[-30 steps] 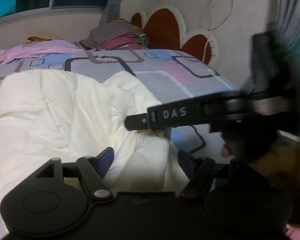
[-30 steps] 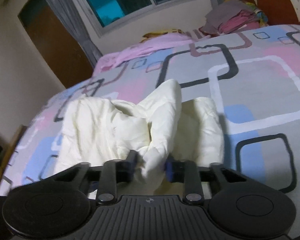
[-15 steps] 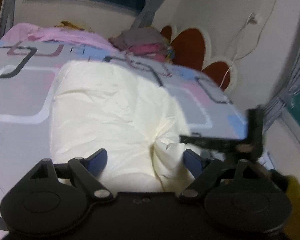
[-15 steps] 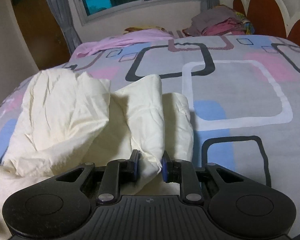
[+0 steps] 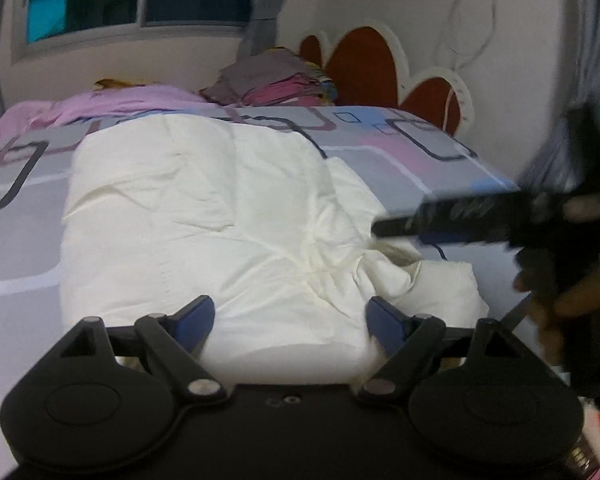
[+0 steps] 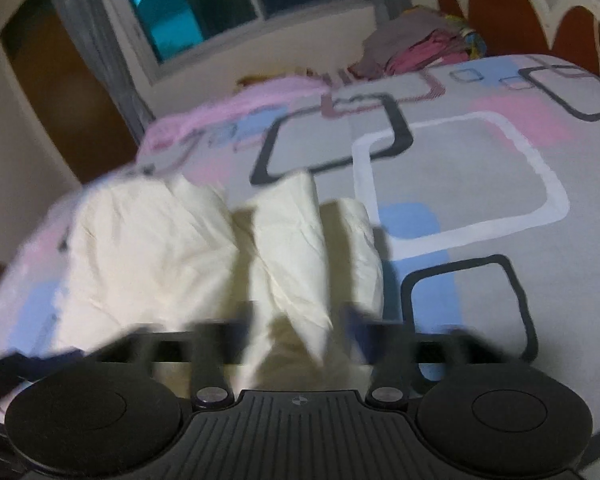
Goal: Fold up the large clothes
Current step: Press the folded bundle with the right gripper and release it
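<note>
Cream garment (image 5: 220, 216) lay roughly folded on the bed (image 6: 460, 184) ahead of both grippers, left gripper (image 5: 290, 318) spread wide over its near edge, right gripper (image 6: 296, 322) opening off a loose flap between its jaws; tidying folds seemingly left.

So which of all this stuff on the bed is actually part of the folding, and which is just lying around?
Part of the job:
- cream garment
- left claw, open
- right claw, jaws opening, a cream fold between them

Just lying about:
- stack of folded clothes
- pink cloth
- patterned bedsheet
</note>
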A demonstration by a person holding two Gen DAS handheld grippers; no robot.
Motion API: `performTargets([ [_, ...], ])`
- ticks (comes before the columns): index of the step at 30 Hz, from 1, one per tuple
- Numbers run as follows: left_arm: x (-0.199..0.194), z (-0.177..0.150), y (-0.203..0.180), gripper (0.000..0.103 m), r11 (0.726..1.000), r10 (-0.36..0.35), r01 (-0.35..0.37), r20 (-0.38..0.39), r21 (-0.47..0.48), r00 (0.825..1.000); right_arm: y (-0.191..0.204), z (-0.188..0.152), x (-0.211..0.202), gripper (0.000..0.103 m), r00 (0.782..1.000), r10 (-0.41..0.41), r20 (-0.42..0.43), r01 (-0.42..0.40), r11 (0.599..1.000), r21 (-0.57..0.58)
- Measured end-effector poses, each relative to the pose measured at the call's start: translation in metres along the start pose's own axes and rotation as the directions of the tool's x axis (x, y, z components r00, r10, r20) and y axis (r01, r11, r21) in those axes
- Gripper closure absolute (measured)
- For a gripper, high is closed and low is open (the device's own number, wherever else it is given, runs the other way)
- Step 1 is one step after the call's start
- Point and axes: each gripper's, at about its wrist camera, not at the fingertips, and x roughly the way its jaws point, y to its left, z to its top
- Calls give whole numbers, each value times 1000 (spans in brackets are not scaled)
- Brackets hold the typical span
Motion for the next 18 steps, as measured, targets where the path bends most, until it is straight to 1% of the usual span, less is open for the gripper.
performTargets([
  [4, 7, -5, -2, 21, 1000, -11, 11, 2, 19, 1000, 14, -4, -24, 31, 998, 65, -3, -66, 998, -6],
  [6, 8, -7, -3, 21, 999, -15, 15, 3, 30, 1000, 20, -10, -25, 31, 994, 103, -38, -103, 995, -5],
  [7, 5, -10, -3, 21, 999, -17, 17, 4, 37, 1000, 22, -15, -23, 35, 991, 116, -60, -116, 993, -6],
  [8, 5, -9, -1, 21, 999, -18, 18, 4, 41, 1000, 23, -19, -20, 45, 988, 125, -88, -125, 992, -3],
  [11, 3, -11, 2, 21, 999, -25, 25, 3, 48, 1000, 19, -28, -14, 58, 985, 122, -124, -121, 992, 15],
  [13, -2, -11, 7, 21, 998, -43, 43, 7, 35, 999, 15, -31, -15, 62, 982, 126, -139, -125, 992, 15],
  [16, -5, -5, 16, 21, 999, -51, 52, 13, -13, 999, 17, -33, -19, 62, 981, 127, -148, -129, 992, -1],
  [18, -5, -4, 21, 21, 998, -59, 59, 14, -24, 998, 17, -33, -26, 62, 978, 167, -128, -165, 986, 20],
])
